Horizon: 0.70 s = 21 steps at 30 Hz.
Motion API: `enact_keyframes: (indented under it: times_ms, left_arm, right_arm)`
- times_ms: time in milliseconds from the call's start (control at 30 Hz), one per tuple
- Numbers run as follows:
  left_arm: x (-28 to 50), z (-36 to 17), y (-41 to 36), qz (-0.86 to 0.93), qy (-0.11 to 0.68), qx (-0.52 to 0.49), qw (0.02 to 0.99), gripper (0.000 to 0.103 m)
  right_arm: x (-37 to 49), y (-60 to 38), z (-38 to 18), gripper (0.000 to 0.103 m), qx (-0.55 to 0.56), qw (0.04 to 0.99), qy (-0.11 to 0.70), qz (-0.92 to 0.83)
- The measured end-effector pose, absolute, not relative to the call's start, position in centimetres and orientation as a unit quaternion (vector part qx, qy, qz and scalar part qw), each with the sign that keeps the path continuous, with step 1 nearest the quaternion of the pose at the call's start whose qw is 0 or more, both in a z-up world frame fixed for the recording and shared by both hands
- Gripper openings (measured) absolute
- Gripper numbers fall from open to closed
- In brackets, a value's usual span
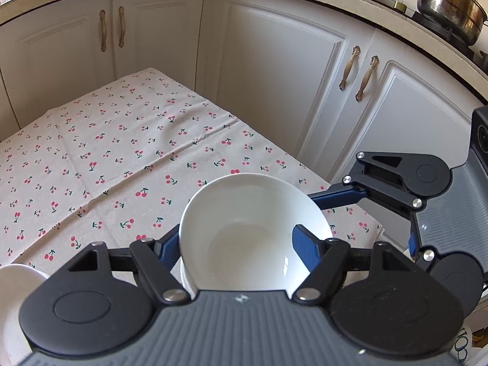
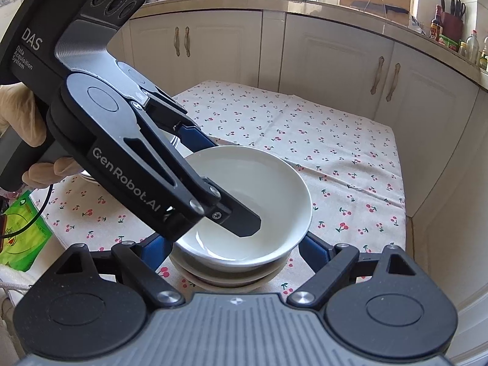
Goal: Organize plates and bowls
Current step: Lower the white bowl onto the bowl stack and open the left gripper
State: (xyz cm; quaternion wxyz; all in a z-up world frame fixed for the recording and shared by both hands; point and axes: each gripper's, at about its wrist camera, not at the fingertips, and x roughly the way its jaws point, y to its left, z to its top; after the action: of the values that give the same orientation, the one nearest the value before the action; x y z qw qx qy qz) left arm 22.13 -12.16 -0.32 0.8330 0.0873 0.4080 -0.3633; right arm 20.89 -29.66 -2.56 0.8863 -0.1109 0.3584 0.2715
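Note:
A white bowl [image 1: 244, 213] [image 2: 268, 183] sits tilted on top of a stack of white bowls [image 2: 231, 277] on the cherry-print tablecloth [image 2: 320, 140]. My left gripper [image 1: 238, 241] [image 2: 225, 183] is shut on this top bowl's wall, with one finger [image 2: 241, 222] inside it and the other outside, behind the far rim. My right gripper [image 2: 235, 244] [image 1: 366, 222] is open, and its blue fingers [image 2: 314, 247] straddle the stack below the top bowl's rim. A strip of cloth shows between the right finger and the lower bowls.
More white dishes [image 1: 15, 289] [image 2: 88, 180] lie at the table's near left, partly hidden by the left gripper. A gloved hand [image 2: 18, 116] holds that gripper. White cabinets [image 1: 274, 76] close in behind the table, a steel pot [image 1: 448, 3] stands on the counter, and a green bag [image 2: 21, 228] lies left.

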Motion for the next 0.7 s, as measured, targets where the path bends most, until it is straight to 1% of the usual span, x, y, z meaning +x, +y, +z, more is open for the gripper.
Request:
enact_keyframes:
  times_ms: [433, 567, 600, 700]
  left_arm:
    - [22.21, -0.74, -11.89, -0.363, 0.412, 0.083, 0.832, 0.074]
    - [22.21, -0.79, -11.86, -0.364, 0.411, 0.084, 0.832, 0.076]
    - [22.2, -0.74, -11.83, -0.364, 0.41, 0.084, 0.832, 0.076]
    - [22.09, -0.35, -11.65, -0.367, 0.402, 0.08, 0.835, 0.079]
  right_arm:
    - [21.09, -29.69, -2.93, 0.092, -0.103, 0.883, 0.364, 0.277]
    - [21.13, -29.76, -3.02, 0.093, -0.099, 0.882, 0.367, 0.28]
    - [21.16, -29.78, -3.09, 0.094, -0.098, 0.881, 0.369, 0.282]
    - [20.74, -29.64, -3.02, 0.103, -0.104, 0.884, 0.358, 0.282]
